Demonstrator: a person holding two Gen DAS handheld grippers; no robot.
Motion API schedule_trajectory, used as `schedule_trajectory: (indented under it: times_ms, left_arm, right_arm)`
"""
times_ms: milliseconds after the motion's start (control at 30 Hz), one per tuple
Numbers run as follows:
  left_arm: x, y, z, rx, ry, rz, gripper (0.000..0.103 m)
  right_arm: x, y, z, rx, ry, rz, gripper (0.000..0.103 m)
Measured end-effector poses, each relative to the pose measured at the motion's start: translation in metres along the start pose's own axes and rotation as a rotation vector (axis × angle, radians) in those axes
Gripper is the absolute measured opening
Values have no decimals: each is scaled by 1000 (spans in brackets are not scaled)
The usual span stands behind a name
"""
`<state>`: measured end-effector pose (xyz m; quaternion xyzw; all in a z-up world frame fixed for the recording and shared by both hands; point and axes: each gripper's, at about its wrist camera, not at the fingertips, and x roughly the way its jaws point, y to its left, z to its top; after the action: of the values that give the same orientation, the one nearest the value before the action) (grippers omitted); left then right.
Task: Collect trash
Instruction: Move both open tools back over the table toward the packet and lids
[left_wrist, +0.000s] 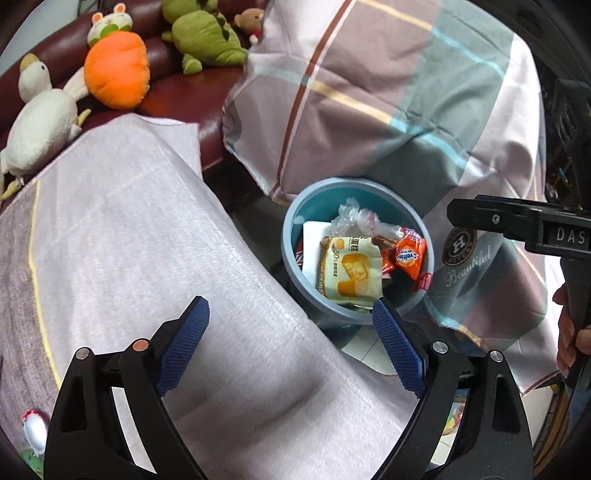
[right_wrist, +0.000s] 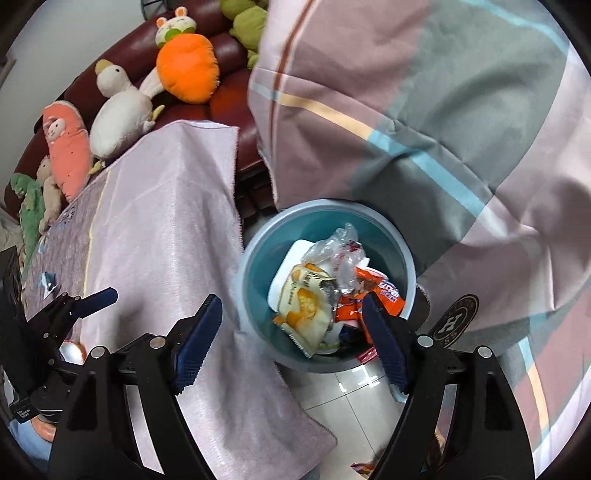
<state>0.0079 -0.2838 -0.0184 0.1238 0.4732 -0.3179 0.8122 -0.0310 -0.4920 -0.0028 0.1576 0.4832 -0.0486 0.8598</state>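
A blue round bin (left_wrist: 295, 236) (right_wrist: 258, 258) stands on the floor between a pink cloth and a plaid sheet. It holds a yellow cake wrapper (left_wrist: 351, 269) (right_wrist: 303, 310), an orange Ovaltine wrapper (left_wrist: 406, 256) (right_wrist: 384, 291), white paper (left_wrist: 312, 236) and crumpled clear plastic (left_wrist: 354, 218) (right_wrist: 340, 251). My left gripper (left_wrist: 291, 347) is open and empty, above the cloth just left of the bin. My right gripper (right_wrist: 291, 343) is open and empty, over the bin's near rim; it also shows in the left wrist view (left_wrist: 480, 218). The left gripper shows in the right wrist view (right_wrist: 92, 299).
A pink cloth (left_wrist: 129, 240) (right_wrist: 166, 221) covers a surface left of the bin. A plaid sheet (left_wrist: 388, 92) (right_wrist: 424, 110) hangs behind and right. Plush toys (left_wrist: 114, 70) (right_wrist: 122, 107) sit on a dark red sofa (left_wrist: 184, 96). White tile floor (right_wrist: 351, 398) shows in front of the bin.
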Motion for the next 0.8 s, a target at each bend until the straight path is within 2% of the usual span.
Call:
schedule_trajectory:
  times_ms: [333, 500, 800]
  left_arm:
    - [-46, 25, -30, -48, -51, 35, 93]
    - [-66, 50, -51, -97, -71, 67, 93]
    - [-105, 108, -89, -204, -123, 134, 94]
  right_arm:
    - [-27, 45, -15, -60, -20, 28, 78]
    - [-33, 72, -24, -101, -19, 49, 78]
    - [-25, 145, -40, -208, 15, 101, 78]
